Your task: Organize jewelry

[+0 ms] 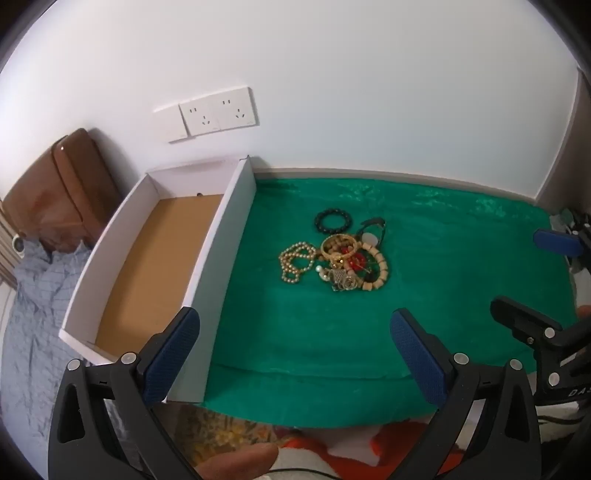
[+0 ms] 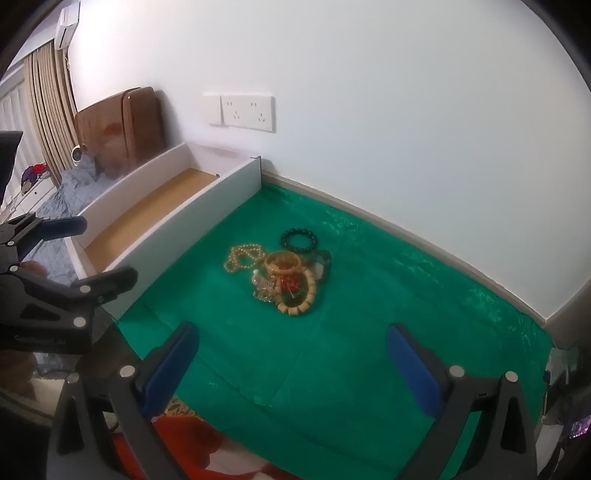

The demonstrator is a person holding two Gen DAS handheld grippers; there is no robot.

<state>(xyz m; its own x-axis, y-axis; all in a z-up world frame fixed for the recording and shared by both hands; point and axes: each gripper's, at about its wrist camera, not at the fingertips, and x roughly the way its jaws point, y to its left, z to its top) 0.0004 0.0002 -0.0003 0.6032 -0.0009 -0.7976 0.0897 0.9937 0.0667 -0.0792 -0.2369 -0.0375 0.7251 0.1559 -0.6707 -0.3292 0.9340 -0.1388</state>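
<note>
A white box (image 1: 221, 236) with a brown floor sits empty beside a jewelry pile (image 1: 338, 260) – on green cloth (image 1: 443, 295). Left gripper (image 1: 295, 350) and right gripper (image 2: 291, 365) both gape, grasping nothing

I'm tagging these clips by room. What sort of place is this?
Most likely a bedroom: a brown headboard above rumpled blue bedding, striped curtains, and a wall air conditioner.

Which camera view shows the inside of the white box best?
The left wrist view: the white box lies open below it, its brown floor bare almost end to end. In the right wrist view the box is seen slantwise, its near wall hiding part of the floor.
</note>
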